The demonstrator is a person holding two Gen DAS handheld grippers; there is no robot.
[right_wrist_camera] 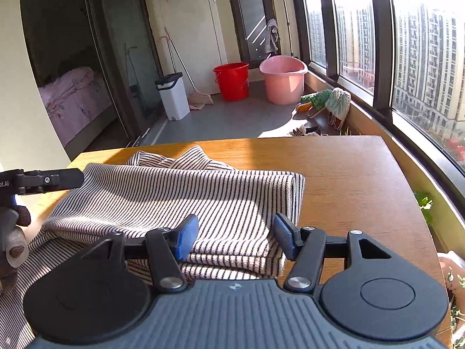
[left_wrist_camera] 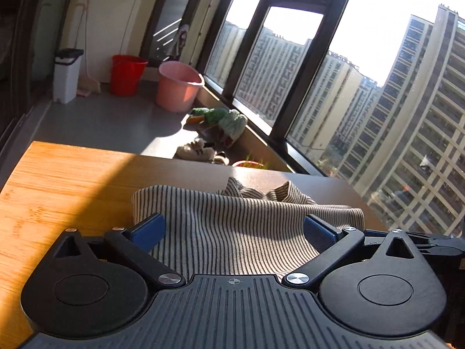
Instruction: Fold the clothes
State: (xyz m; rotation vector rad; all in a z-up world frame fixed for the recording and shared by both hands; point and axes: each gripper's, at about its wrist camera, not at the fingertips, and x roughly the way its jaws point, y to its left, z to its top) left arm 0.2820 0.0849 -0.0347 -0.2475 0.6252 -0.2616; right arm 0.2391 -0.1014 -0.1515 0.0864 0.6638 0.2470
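A black-and-white striped garment (left_wrist_camera: 232,226) (right_wrist_camera: 180,192) lies folded in layers on the wooden table (left_wrist_camera: 58,192) (right_wrist_camera: 348,180), with a bunched collar part at its far side. My left gripper (left_wrist_camera: 232,232) hovers open just above the cloth, its blue pads (left_wrist_camera: 148,231) wide apart and nothing between them. My right gripper (right_wrist_camera: 235,238) is open too, its blue pads (right_wrist_camera: 186,240) flanking the near right corner of the folded stack without pinching it. The left gripper's black body (right_wrist_camera: 46,181) and a gloved hand (right_wrist_camera: 14,241) show at the left edge of the right wrist view.
The table's right edge runs close to a large window (right_wrist_camera: 407,58). On the floor beyond stand a red bucket (right_wrist_camera: 232,81), a pink bucket (right_wrist_camera: 283,78), a white bin (right_wrist_camera: 173,96), slippers (right_wrist_camera: 325,104) and a broom. Potted plants sit by the table's right side.
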